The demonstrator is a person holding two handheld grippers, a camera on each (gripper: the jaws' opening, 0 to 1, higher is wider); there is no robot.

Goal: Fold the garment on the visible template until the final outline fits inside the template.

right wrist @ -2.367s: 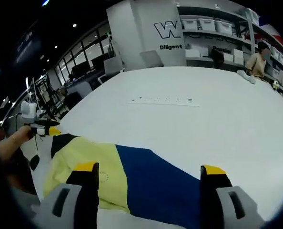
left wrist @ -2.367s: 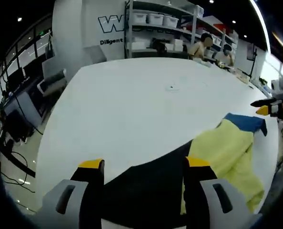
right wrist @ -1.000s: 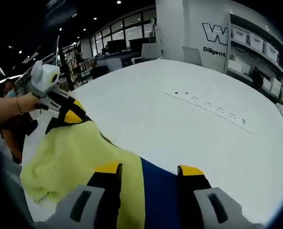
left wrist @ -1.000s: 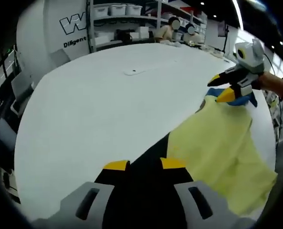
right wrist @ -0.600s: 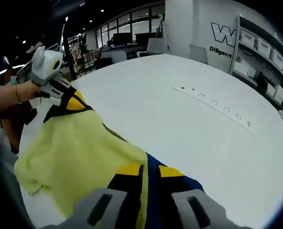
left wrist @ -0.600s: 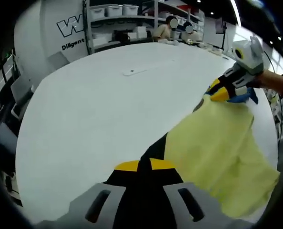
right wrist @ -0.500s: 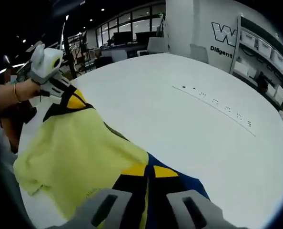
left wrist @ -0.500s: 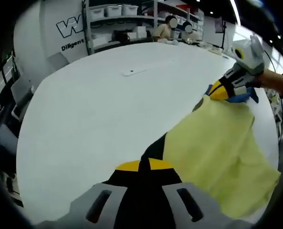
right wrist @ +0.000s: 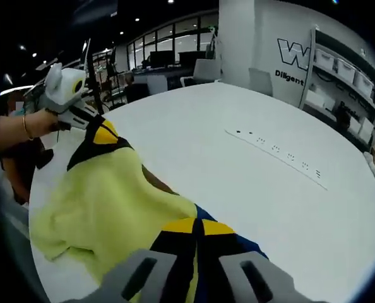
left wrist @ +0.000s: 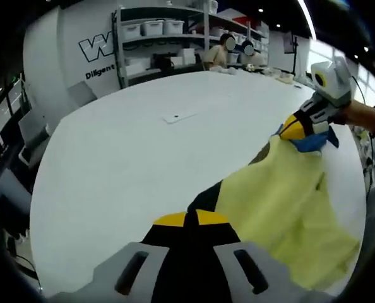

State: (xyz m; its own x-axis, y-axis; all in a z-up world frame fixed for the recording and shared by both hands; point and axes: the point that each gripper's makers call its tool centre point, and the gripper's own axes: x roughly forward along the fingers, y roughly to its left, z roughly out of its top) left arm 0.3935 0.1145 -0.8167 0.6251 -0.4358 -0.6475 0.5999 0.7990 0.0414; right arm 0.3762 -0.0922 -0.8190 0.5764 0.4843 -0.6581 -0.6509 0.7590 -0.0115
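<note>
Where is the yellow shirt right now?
The yellow shirt hangs over the white table, stretched between the left gripper and right gripper.

White wall with dark lettering [left wrist: 102,47], shelving [left wrist: 168,38] of white bins, dark ceiling with spotlights, glazed windows [right wrist: 168,47].

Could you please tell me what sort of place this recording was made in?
Probably an open-plan lab or workshop: a large white table, shelving with storage bins by a logo wall, and people seated at the table's far end.

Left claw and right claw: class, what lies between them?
The garment's yellow panel spans from the left claw to the right claw, seen in the left gripper view.
</note>
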